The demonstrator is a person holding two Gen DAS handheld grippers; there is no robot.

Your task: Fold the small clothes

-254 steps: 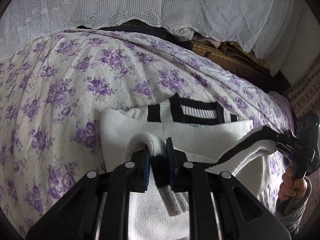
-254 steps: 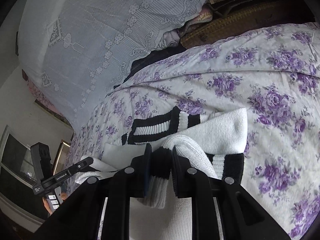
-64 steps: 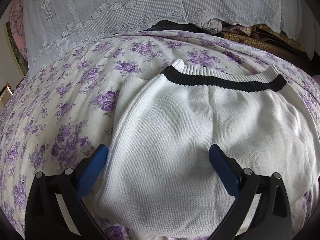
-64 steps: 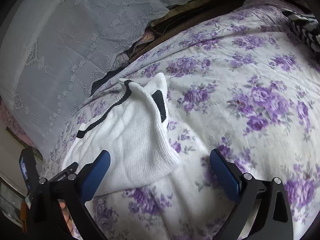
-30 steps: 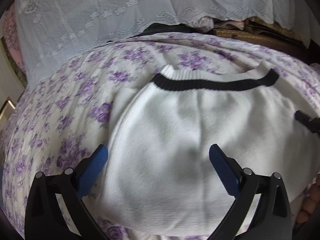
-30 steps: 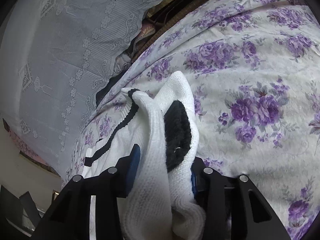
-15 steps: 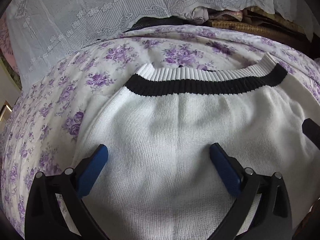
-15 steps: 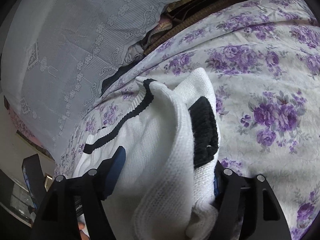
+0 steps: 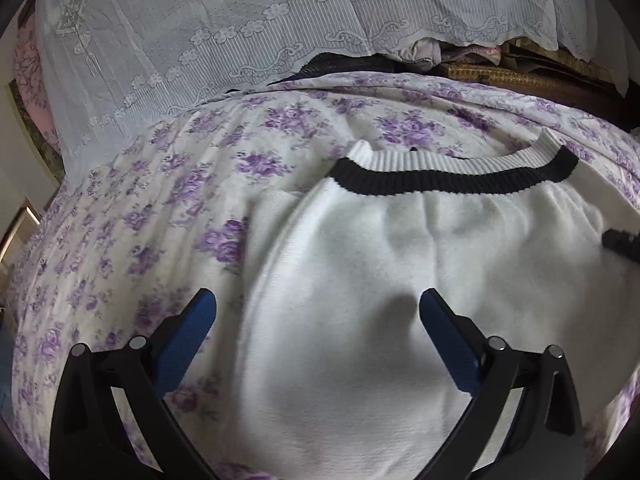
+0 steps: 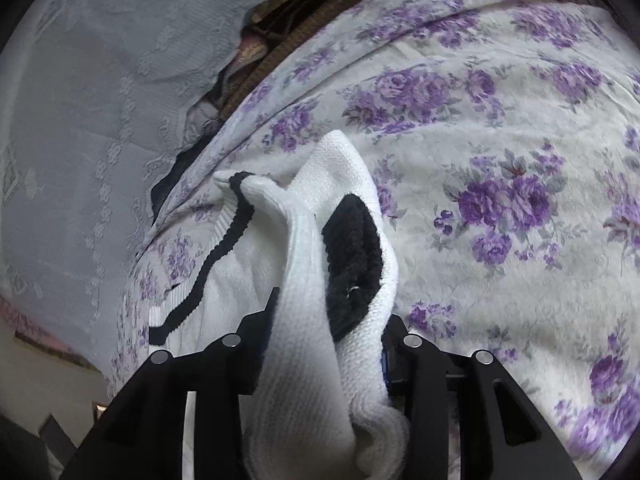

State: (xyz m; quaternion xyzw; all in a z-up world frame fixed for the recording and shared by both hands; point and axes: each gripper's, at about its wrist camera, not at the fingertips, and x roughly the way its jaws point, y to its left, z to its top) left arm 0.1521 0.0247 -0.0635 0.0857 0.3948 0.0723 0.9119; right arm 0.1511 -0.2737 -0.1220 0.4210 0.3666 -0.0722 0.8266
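**White sweater on the flowery bed, one side pinched up**

The left gripper (image 9: pixel 318 308) is hanging close over the near part of the white sweater (image 9: pixel 400 280). Its two blue pads (image 9: pixel 188 336) are standing wide apart, with nothing squeezed between them. One pad is sitting over the near left edge of the sweater and the other is over its middle.

The right gripper (image 10: pixel 328 332) is holding a thick bunch of the sweater (image 10: pixel 304 320). Its jaws have just been closing in on the cloth, and the knit is packed between them. White folds and a black ribbed piece (image 10: pixel 354 256) are sticking up out of the grip and hiding most of the pads. In the left view, a dark tip of this gripper (image 9: pixel 622 242) is peeking in at the right edge, lying on the sweater.

The sweater is lying on the bedspread (image 9: pixel 140 220), which is white with purple flowers. It is folded into a rounded block. Its black stripe (image 9: pixel 452 180) and white ribbed hem are running along the far edge. The bedspread is showing to the left of the sweater and beyond it, and in the right view it is spreading wide on the right side.

Farther back, past the bed's far edge, a dark cloth (image 9: pixel 344 64) is lying in the gap. Beside it on the right are some bunched pale clothes (image 9: pixel 460 52) and a brown woven thing (image 9: pixel 520 78). A white lace curtain (image 9: pixel 240 20) is hanging over all of this and is covering the far wall.
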